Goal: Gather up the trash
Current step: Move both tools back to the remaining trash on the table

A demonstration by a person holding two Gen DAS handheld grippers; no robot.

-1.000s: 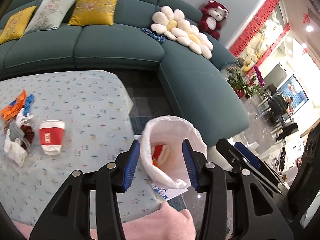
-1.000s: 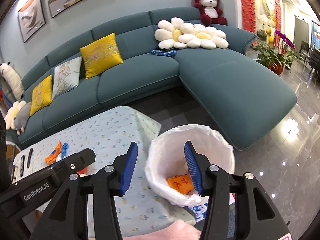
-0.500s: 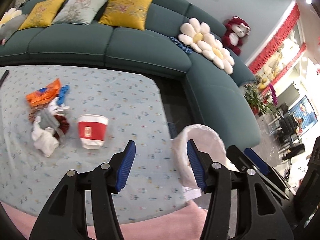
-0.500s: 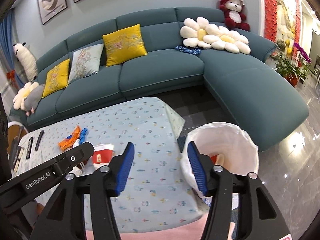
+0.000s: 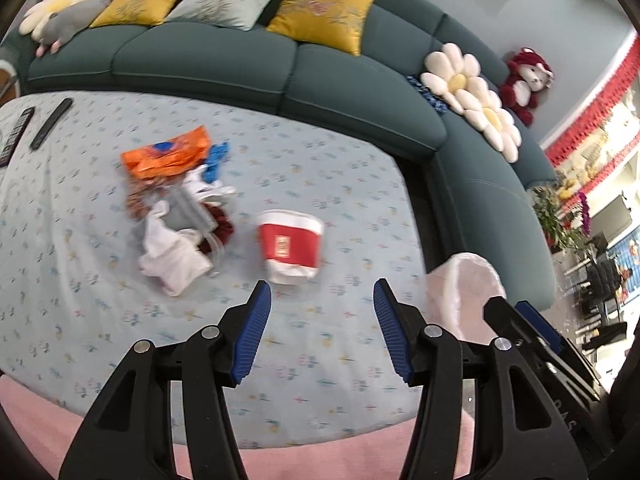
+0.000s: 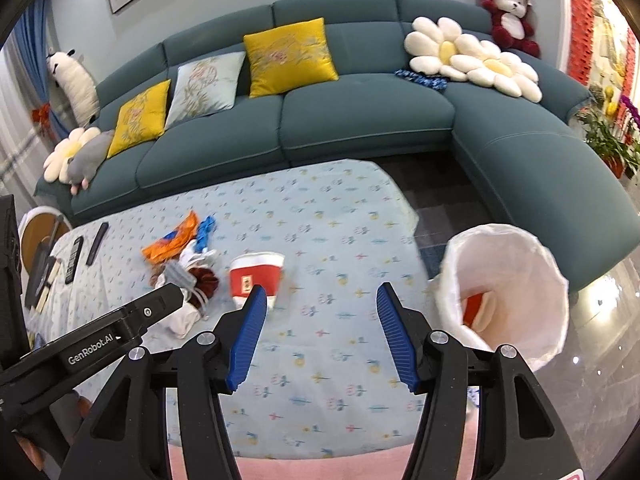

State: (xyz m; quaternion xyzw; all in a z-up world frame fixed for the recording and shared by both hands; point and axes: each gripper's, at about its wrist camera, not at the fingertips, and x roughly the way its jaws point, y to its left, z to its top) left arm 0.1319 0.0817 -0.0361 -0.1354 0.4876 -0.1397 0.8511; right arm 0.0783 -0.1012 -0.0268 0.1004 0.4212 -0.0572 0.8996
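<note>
A red paper cup [image 5: 290,246] [image 6: 256,276] lies on its side on the table's flowered blue cloth [image 5: 320,184] [image 6: 340,220]. Left of it sits a trash pile: an orange wrapper [image 5: 166,156] [image 6: 172,240], a blue scrap [image 5: 216,158] and white tissue [image 5: 172,256]. My left gripper [image 5: 322,296] hangs open and empty just short of the cup. My right gripper [image 6: 322,292] is empty too, its jaws opening, with the cup by its left finger. The white-lined bin [image 5: 464,292] [image 6: 508,292] stands off the table's right end with a red item [image 6: 474,306] inside.
Two black remotes [image 5: 52,122] [image 6: 96,242] lie at the table's far left. A teal corner sofa [image 5: 240,64] [image 6: 360,120] with cushions wraps behind and to the right. Pink fabric [image 5: 320,456] runs along the near edge. A potted plant [image 6: 608,140] stands at the right.
Both grippers have swung left, from over the bin to over the table. The cup and trash pile now sit ahead of them, and both pairs of jaws stand wider.
</note>
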